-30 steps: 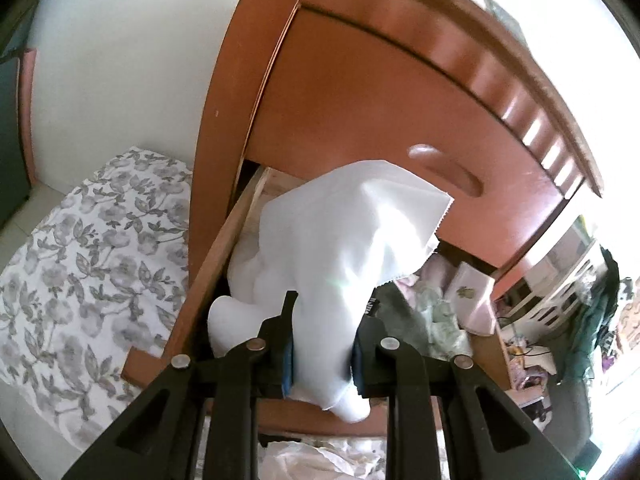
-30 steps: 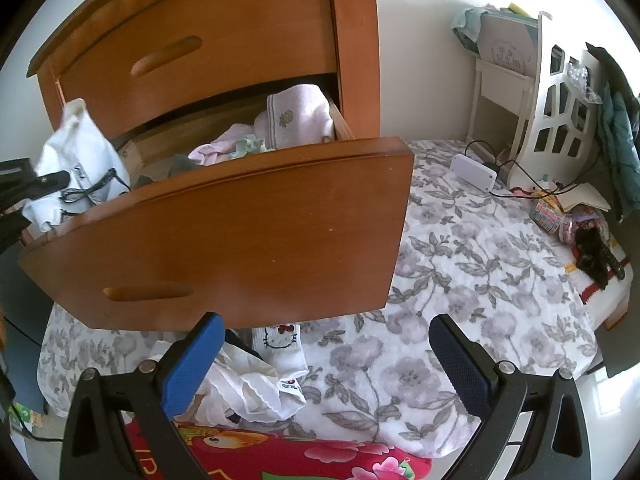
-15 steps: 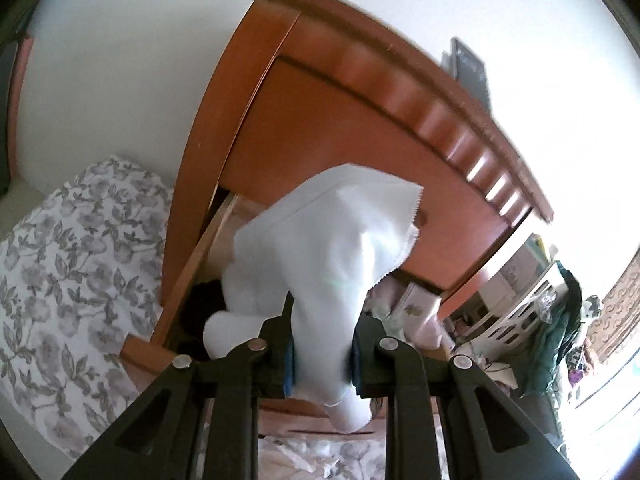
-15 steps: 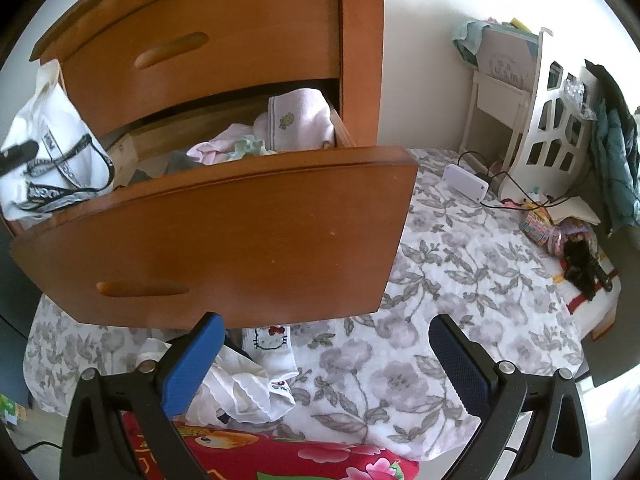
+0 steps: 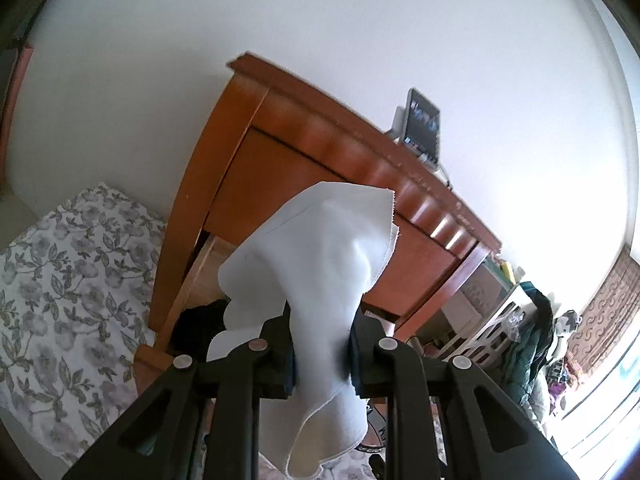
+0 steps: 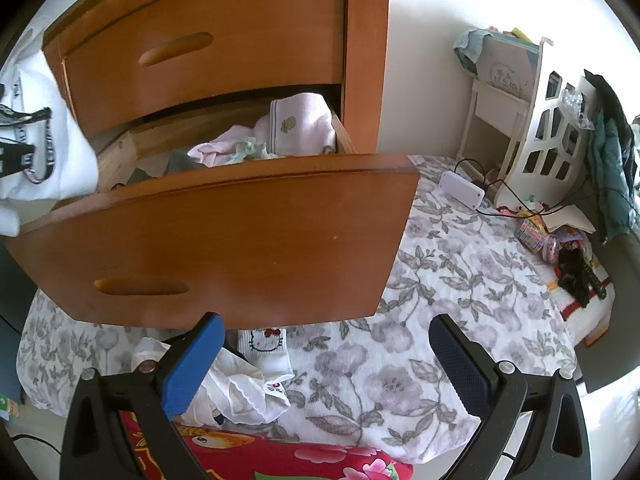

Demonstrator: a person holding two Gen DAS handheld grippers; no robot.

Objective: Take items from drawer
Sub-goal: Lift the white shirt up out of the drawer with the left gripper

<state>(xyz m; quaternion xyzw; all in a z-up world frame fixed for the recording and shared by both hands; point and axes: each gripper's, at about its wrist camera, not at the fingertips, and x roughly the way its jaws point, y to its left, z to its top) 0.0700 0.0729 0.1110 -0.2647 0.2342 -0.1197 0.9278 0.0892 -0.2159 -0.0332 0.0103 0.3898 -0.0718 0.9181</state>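
Note:
My left gripper (image 5: 320, 338) is shut on a white garment (image 5: 320, 264), which hangs from its jaws above the left end of the open wooden drawer (image 5: 192, 280). The right wrist view shows that same white garment (image 6: 52, 152), with black printed bands, lifted at the far left beside the drawer (image 6: 240, 236). Pink, mint and dark clothes (image 6: 280, 136) still lie inside the drawer. My right gripper (image 6: 324, 364) is open and holds nothing; it hovers low in front of the drawer face, over the bed.
A floral bedsheet (image 6: 440, 280) covers the bed under the drawer. White clothes and a cartoon-cat sock (image 6: 264, 344) lie piled by a red floral cloth (image 6: 260, 456). A white box with cables (image 6: 460, 190), a white rack (image 6: 548, 128) and toys sit at the right.
My left gripper has risen and tilted up with the white garment, drawing it out above the drawer; more wall and the dresser top now show. The right gripper has barely moved.

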